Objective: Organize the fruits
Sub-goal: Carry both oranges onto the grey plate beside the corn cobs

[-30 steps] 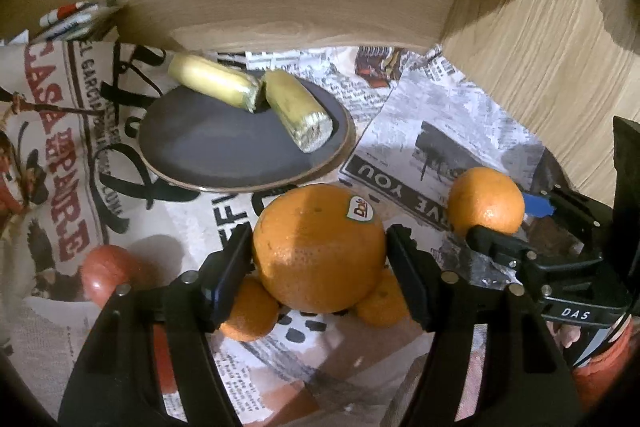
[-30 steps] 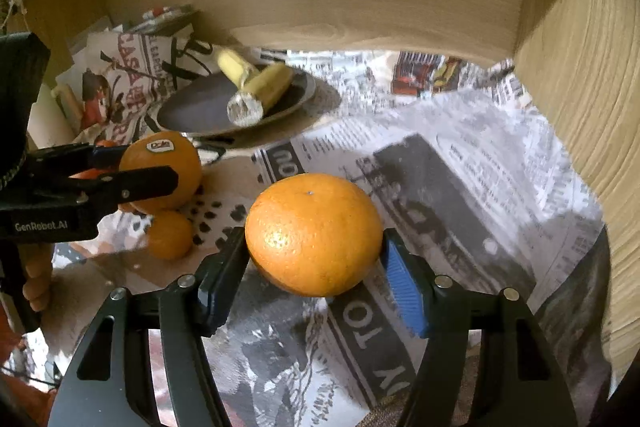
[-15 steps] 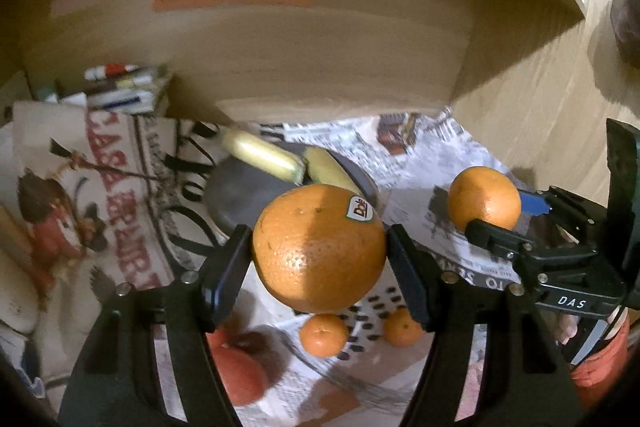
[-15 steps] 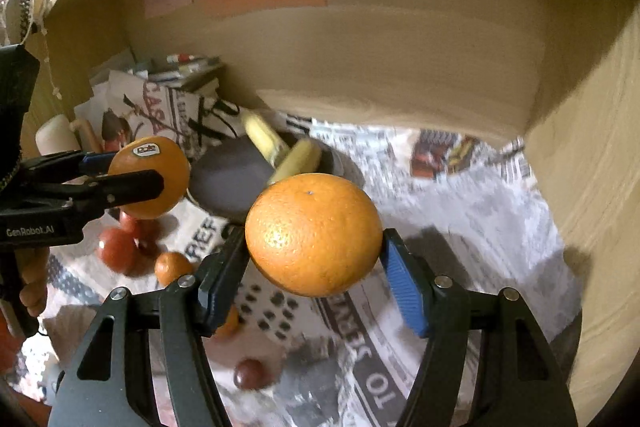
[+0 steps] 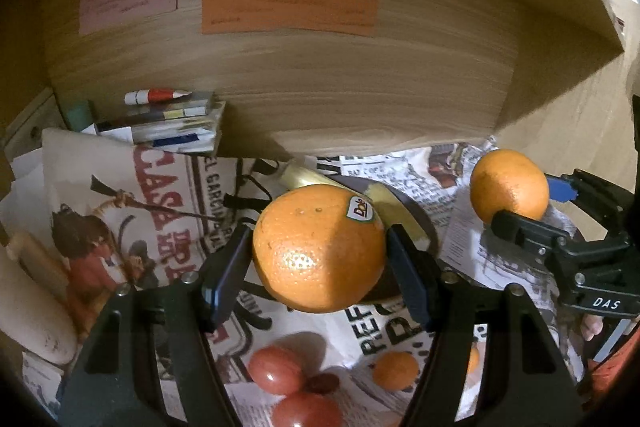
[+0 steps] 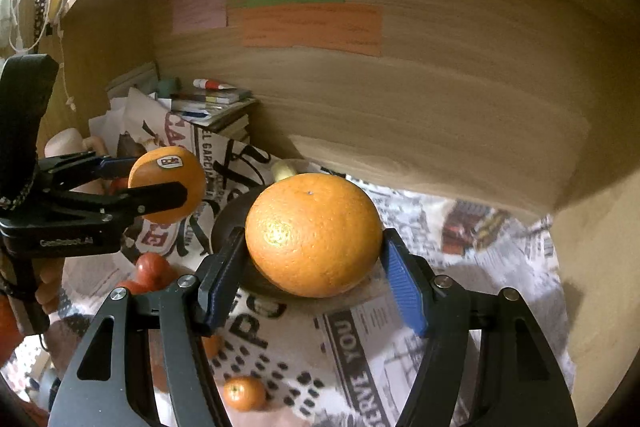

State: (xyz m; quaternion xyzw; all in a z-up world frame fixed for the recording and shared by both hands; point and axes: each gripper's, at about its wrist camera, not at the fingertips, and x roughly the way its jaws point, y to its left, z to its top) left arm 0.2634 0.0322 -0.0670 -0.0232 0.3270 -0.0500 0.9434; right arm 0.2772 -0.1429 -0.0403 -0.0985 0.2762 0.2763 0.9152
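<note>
- Left tool (image 5: 319, 269) is pinching a big orange with a Dole sticker (image 5: 320, 247), both pads pressed flat on its sides, fruit up off the bench.
- Right tool (image 6: 314, 277) has its own grip on a plain orange (image 6: 314, 235), black pad on one side and blue pad on the other, also in the air.
- Each wrist view catches the other tool off to the side with its fruit clamped, so the two oranges sit near each other but apart.
- Down on the newspaper (image 6: 360, 347) that covers the bench: a small mandarin (image 5: 395, 371), a couple of red tomatoes (image 5: 276, 369) and something small and dark red wedged between them, can't tell what.
- Just past the held oranges there's a dark plate (image 5: 426, 227) with banana pieces (image 5: 304, 179) on it, mostly hidden behind the fruit.
- Further left, a stack of books (image 5: 176, 129) with a marker (image 5: 156, 95) lying on top.
- Right at the back, a wooden panel (image 5: 360, 87) with pink, green and orange paper notes (image 5: 288, 7) stuck on it, writing too blurry to read.
</note>
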